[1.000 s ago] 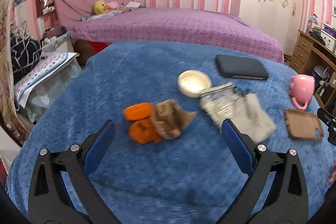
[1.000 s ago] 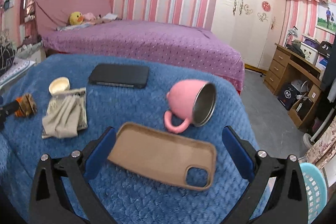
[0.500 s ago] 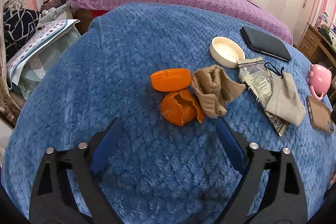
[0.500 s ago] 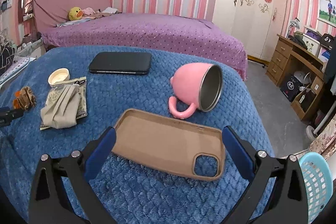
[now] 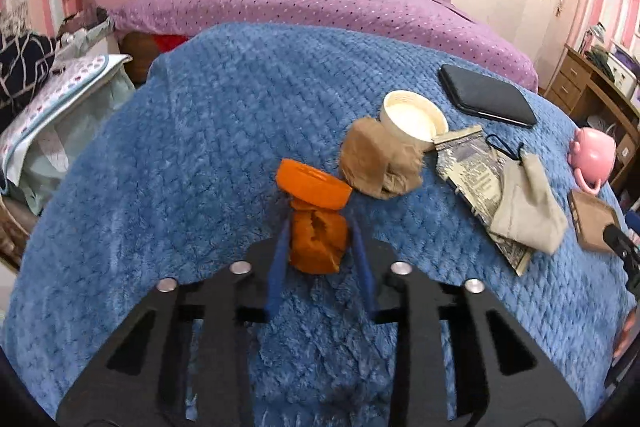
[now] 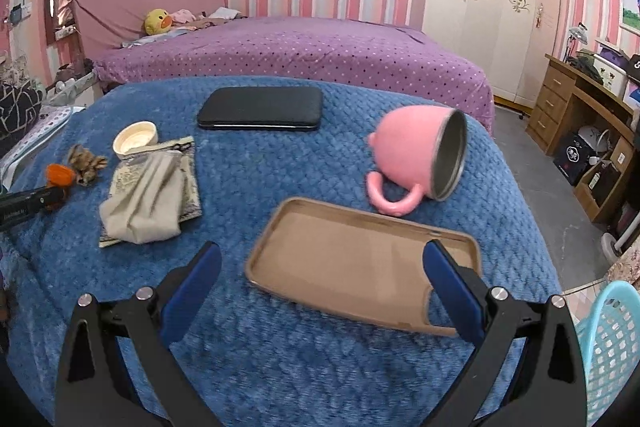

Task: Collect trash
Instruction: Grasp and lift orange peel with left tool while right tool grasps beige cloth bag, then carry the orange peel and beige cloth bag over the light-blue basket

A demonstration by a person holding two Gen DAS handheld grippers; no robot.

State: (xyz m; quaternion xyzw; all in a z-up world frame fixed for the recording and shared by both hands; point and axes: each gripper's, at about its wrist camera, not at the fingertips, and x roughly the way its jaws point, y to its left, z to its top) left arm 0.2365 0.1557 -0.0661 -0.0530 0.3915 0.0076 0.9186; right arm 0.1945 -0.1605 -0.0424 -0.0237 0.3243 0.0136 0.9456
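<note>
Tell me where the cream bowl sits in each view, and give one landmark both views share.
Left wrist view: the cream bowl sits right of centre in the upper half, just behind the brown crumpled paper and left of the black phone.
Right wrist view: the cream bowl is at the left, above the beige cloth and left of the black phone.
Shared landmark: the black phone, lying flat beyond the bowl in both.

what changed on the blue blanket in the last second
The left gripper moved in and its jaws are closing around the orange peel. The right gripper dropped toward the brown phone case, jaws wide open. Pink mug, phone and cloth stayed put.
</note>
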